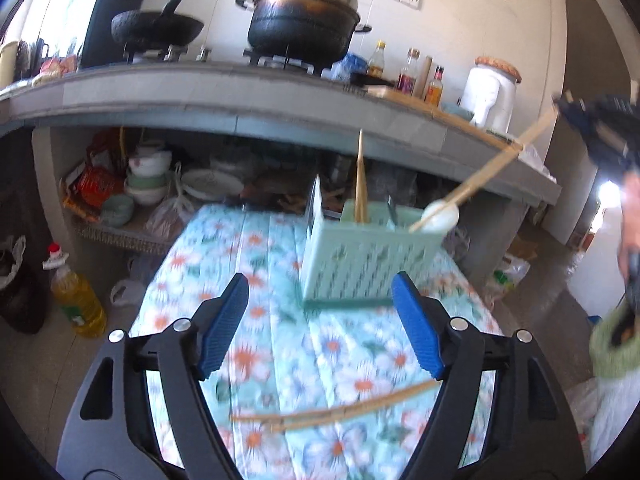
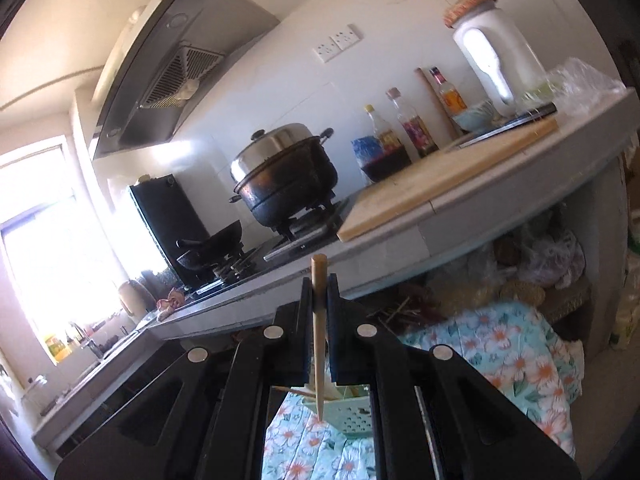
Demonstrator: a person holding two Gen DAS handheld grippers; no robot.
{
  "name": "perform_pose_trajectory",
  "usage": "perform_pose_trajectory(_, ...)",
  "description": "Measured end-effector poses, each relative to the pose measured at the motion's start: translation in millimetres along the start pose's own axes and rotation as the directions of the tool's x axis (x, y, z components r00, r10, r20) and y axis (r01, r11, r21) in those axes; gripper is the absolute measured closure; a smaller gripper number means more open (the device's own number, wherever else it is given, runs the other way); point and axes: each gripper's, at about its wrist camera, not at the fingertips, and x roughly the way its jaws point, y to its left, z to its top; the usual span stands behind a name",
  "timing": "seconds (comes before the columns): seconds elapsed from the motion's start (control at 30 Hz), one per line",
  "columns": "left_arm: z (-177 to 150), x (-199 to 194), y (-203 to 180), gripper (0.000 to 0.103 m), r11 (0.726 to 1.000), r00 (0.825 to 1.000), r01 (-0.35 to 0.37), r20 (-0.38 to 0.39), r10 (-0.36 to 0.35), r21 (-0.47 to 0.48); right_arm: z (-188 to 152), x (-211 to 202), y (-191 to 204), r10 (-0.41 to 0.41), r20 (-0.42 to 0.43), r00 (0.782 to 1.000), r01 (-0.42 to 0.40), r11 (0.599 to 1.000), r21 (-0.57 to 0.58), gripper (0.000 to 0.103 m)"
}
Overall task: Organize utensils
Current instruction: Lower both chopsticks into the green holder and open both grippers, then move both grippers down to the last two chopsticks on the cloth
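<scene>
While left hand-held gripper (image 1: pixel 320 320) gapes empty, right hand-held gripper (image 2: pixel 319 284) clamps chopstick (image 2: pixel 319 332), near-level.

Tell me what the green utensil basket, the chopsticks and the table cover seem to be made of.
Utensil basket: likely moulded plastic, matte mint green, with a regular grid of slots. Chopsticks on the table: probably bamboo or wood, pale tan, unvarnished-looking; blur hides any grain. Table cover: floral print with straight fold creases, fabric or thin vinyl; cannot tell which.
</scene>
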Motion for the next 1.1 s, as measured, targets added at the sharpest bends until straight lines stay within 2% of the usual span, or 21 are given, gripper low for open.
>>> perform_pose_trajectory(0.2, -34.7, -8.3, 21.7, 0.033, 0.997, 0.995, -0.057, -0.082, 0.054, -0.044, 10.0, 47.3, 42.1, -0.033, -0.01, 0.999, 0.031, 0.98, -0.197, 0.096)
perform_pose_trajectory(0.33, -42.3, -15.2, 37.5, 0.033, 0.992, 0.992, -0.1, -0.086, 0.093, -0.081, -3.6, 77.9, 58.7, -0.077, -0.046, 0.996, 0.059, 0.947, -0.316, 0.096)
perform_pose_trajectory(0.53, -46.9, -19.4, 50.9, 0.033, 0.986, 0.988, -0.131, -0.094, 0.121, -0.103, -34.1, 104.1, 64.5, -0.12, -0.07, 0.99, 0.079, 0.901, -0.426, 0.096)
perform_pose_trajectory(0.6, -47.6, -21.3, 51.8, 0.033, 0.985, 0.988, -0.134, -0.092, 0.125, -0.106, -42.5, 113.2, 61.5, -0.137, -0.093, 0.986, 0.083, 0.895, -0.438, 0.096)
perform_pose_trajectory(0.67, -47.7, -22.6, 52.3, 0.033, 0.985, 0.988, -0.134, -0.089, 0.124, -0.108, -49.5, 122.9, 57.0, -0.141, -0.152, 0.978, 0.06, 0.895, -0.442, 0.096)
perform_pose_trajectory(0.77, -47.9, -22.3, 50.5, 0.033, 0.986, 0.988, -0.134, -0.088, 0.125, -0.1, -53.0, 126.2, 52.4, -0.15, -0.192, 0.97, 0.054, 0.901, -0.429, 0.091)
perform_pose_trajectory(0.83, -48.0, -21.2, 49.5, 0.033, 0.986, 0.989, -0.127, -0.09, 0.118, -0.105, -48.7, 120.6, 47.9, -0.14, -0.185, 0.973, 0.056, 0.916, -0.397, 0.075)
perform_pose_trajectory(1.1, -49.2, -15.4, 43.4, 0.032, 0.989, 0.989, -0.115, -0.108, 0.104, -0.098, -20.2, 89.0, 26.7, -0.071, -0.141, 0.987, 0.035, 0.969, -0.245, 0.068)
